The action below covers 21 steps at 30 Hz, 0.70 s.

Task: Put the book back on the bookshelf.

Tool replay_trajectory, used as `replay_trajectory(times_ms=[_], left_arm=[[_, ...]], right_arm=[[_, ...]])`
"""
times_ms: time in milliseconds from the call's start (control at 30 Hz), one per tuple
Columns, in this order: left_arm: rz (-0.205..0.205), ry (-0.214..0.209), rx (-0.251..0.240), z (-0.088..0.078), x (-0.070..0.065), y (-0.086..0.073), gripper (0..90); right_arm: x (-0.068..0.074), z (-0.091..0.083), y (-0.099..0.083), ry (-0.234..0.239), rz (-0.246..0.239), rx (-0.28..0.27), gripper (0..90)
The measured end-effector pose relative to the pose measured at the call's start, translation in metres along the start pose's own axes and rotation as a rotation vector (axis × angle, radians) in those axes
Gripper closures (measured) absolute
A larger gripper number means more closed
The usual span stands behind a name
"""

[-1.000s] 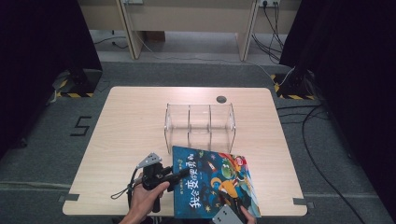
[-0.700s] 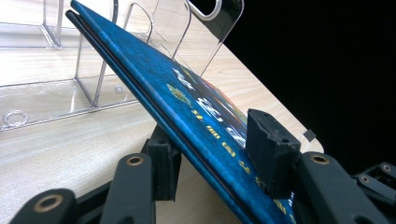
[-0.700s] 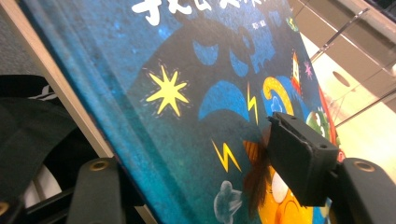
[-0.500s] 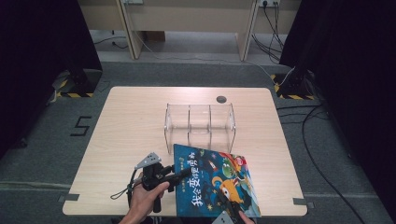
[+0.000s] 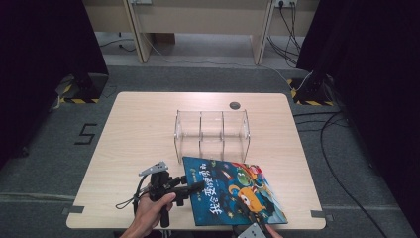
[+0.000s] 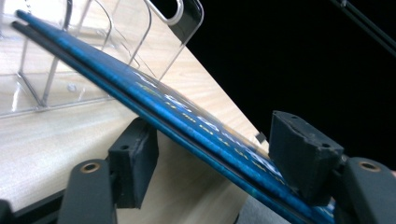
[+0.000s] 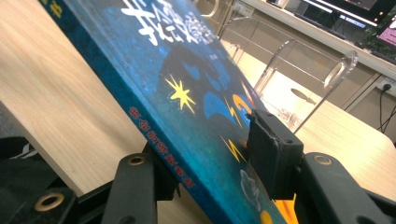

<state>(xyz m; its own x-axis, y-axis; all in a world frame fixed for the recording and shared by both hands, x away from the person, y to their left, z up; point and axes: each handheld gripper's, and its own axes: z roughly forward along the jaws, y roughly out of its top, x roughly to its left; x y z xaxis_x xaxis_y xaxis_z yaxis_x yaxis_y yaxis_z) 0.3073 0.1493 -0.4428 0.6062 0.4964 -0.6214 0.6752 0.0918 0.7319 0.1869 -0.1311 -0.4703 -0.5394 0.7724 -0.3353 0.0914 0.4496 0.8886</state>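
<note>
A blue picture book (image 5: 233,191) lies at the table's front right, its near side raised off the wood. My left gripper (image 5: 197,185) reaches in at the book's left edge. Its jaws have just been opening and now stand open. The book (image 6: 187,121) runs between them with a gap under the upper pad (image 6: 299,149). My right gripper (image 5: 245,209) comes in from the front edge. Its jaws have just been closing and are now shut on the book (image 7: 187,84), one pad (image 7: 271,154) on the cover and the other jaw beneath it.
A clear acrylic rack (image 5: 212,131) with three slots stands upright just behind the book, mid-table. The light wooden table (image 5: 143,124) has a small dark round cap (image 5: 235,105) at the back. Grey floor and dark curtains surround the table.
The right gripper has pushed its jaws further over the book's front edge. The left hand has stayed at the book's left edge.
</note>
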Motion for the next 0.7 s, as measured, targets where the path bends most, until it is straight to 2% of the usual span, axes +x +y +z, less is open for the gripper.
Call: replay_trajectory(times_ms=[167,367,467,567,700], left_arm=[[-0.038,-0.041,0.038,-0.001,0.006,0.000,27.8],[-0.057,-0.075,0.072,-0.002,0.010,0.001,26.1],[-0.064,-0.094,0.069,-0.002,0.011,0.002,25.4],[-0.075,-0.132,0.057,-0.004,0.014,0.003,23.9],[-0.074,-0.138,0.032,-0.010,0.017,0.006,23.6]], right_arm=[[-0.007,-0.002,0.002,0.007,0.055,-0.022,56.7],[-0.012,-0.004,0.003,0.012,0.077,-0.034,56.7],[-0.014,-0.005,0.003,0.020,0.093,-0.036,56.4],[-0.016,-0.005,0.004,0.026,0.113,-0.039,56.3],[-0.019,-0.006,0.004,0.031,0.133,-0.045,56.1]])
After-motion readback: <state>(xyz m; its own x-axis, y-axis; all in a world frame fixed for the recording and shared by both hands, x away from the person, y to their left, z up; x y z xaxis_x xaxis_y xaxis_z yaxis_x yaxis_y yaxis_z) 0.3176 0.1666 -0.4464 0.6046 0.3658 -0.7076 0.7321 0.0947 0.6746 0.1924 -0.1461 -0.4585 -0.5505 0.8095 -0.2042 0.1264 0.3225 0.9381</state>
